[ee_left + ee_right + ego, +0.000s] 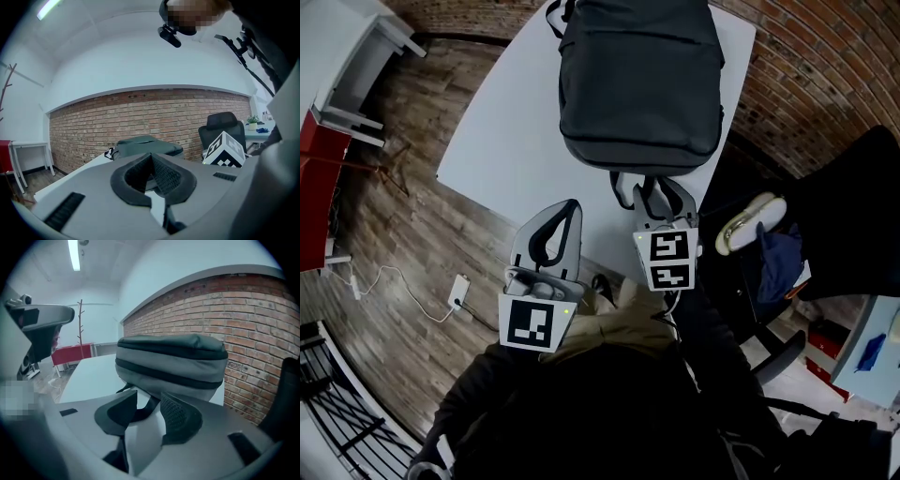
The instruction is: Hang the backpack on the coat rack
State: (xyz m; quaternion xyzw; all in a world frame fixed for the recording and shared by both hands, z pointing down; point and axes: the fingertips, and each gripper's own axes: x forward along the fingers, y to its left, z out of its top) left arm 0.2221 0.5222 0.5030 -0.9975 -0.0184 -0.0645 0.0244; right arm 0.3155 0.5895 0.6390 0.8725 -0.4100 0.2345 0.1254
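Note:
The dark grey backpack (637,84) lies flat on the white table (511,131), its carry handle (628,185) at the near edge. My right gripper (654,187) is at that near end, open, and in the right gripper view the dark handle loop (143,409) lies between the spread jaws (147,397) without either pad pressing on it; the backpack (171,357) fills the view just beyond. My left gripper (573,205) hangs shut and empty near the table's front edge, left of the right one. The left gripper view shows its closed tips (151,157) with the backpack (147,145) further off. A thin wooden coat rack (80,326) stands far back.
A black office chair (848,220) and a person's shoe (750,222) are to the right of the table. A red cabinet (70,354) and a white desk (347,66) stand at the left. A power strip (457,291) with cable lies on the wooden floor. A brick wall (140,117) runs behind the table.

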